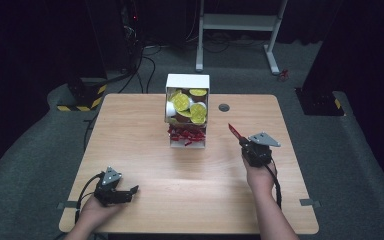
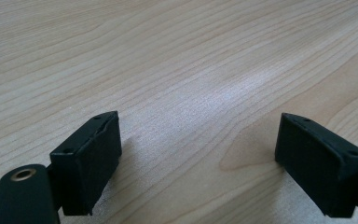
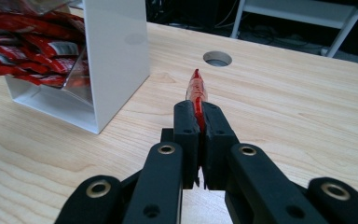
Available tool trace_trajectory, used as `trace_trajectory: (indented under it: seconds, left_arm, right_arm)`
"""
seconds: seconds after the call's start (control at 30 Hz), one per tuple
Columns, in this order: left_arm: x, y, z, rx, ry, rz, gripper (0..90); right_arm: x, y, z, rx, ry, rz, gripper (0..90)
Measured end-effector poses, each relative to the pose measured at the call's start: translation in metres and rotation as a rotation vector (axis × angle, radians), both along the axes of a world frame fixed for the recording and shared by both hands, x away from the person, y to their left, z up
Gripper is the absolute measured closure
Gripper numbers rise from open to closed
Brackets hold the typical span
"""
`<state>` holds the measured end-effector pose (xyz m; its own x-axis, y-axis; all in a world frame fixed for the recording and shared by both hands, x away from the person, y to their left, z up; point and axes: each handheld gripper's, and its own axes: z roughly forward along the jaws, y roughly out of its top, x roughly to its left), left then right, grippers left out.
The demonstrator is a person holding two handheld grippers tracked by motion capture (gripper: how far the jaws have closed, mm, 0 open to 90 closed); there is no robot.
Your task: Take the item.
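Observation:
My right gripper is shut on a thin red sachet, which sticks out past the jaws toward the far left. In the right gripper view the red sachet is pinched edge-on between the two black pads, my right gripper hovering over the wood to the right of the white dispenser box. That white box holds yellow-lidded cups above and several red sachets below. My left gripper rests low at the table's near left, jaws wide apart over bare wood, my left gripper holding nothing.
The wooden table has a round cable hole right of the box, seen as cable hole ahead of the sachet. A white desk frame stands on the floor beyond. Black-and-yellow taped stand feet sit at the far left.

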<state>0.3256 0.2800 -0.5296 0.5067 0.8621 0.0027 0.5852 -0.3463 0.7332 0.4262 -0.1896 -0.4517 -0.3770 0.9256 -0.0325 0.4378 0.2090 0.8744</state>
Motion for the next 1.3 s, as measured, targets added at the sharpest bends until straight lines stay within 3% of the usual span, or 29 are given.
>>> trace_trajectory:
  seconds: [0.53,0.8,1.3]
  left_arm:
    - [0.0,0.0,0.0,0.0,-0.001,-0.001,14.6]
    - [0.0,0.0,0.0,0.001,-0.001,-0.002,14.6]
    - [0.0,0.0,0.0,0.002,-0.003,-0.001,14.6]
  right_arm:
    - [0.031,0.012,-0.002,-0.079,0.033,-0.042,86.6]
    - [0.041,0.012,-0.015,-0.077,0.073,-0.062,86.6]
    - [0.049,0.018,-0.032,-0.093,0.098,-0.087,85.1]
